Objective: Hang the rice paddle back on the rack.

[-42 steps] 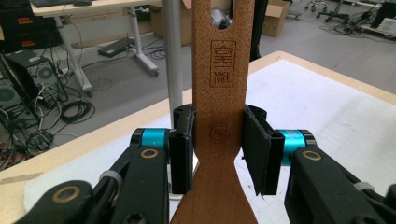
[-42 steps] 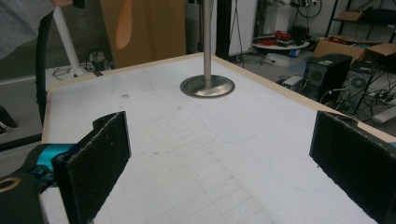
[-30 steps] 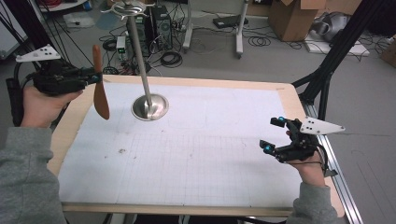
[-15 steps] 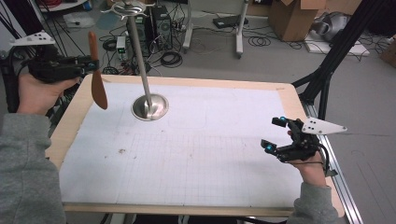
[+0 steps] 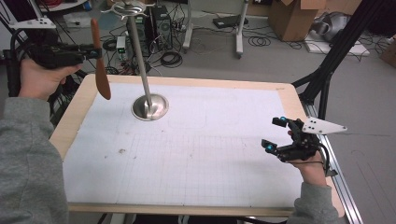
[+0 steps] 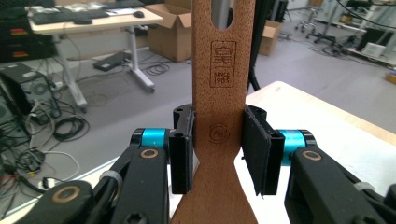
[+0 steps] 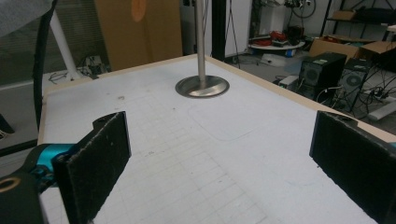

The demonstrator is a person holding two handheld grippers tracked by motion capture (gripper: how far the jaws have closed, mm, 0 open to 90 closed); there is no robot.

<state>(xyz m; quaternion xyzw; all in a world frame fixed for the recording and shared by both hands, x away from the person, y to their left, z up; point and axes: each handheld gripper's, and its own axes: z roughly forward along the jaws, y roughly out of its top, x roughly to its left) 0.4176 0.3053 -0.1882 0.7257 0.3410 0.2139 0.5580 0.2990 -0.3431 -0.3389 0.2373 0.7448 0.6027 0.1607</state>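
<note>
The left tongs (image 5: pixel 91 52) were closed on a wooden spatula (image 5: pixel 100 60). In the left gripper view the two black pads (image 6: pixel 181 156) pressed on the narrow neck of the spatula (image 6: pixel 219 135) from both sides, just above the place where the wood becomes wider. A burnt stamp and a long slot were visible on the handle above the pads. In the high view the spatula hung almost upright in the air, with its handle end up and its rounded blade down, above the far left corner of the counter (image 5: pixel 74 112). It did not touch the counter. A hand (image 5: pixel 39 79) in a grey sleeve held these tongs level, beyond the left edge of the counter.

The right tongs (image 5: pixel 275 135) stood open and had nothing between them. In the right gripper view the two pads (image 7: pixel 100 154) were far apart, and between them lay the white gridded mat (image 7: pixel 205 154) that covers the counter. These tongs were near the right edge of the counter, low over it, and well apart from the spatula.

A metal stand (image 5: pixel 148 105) with a round base stood on the far left part of the mat, near the spatula but not touching it. Its thin pole rose to a small ornamental top (image 5: pixel 128 8). Behind the counter, the floor carried cables and cardboard boxes (image 5: pixel 292 18).
</note>
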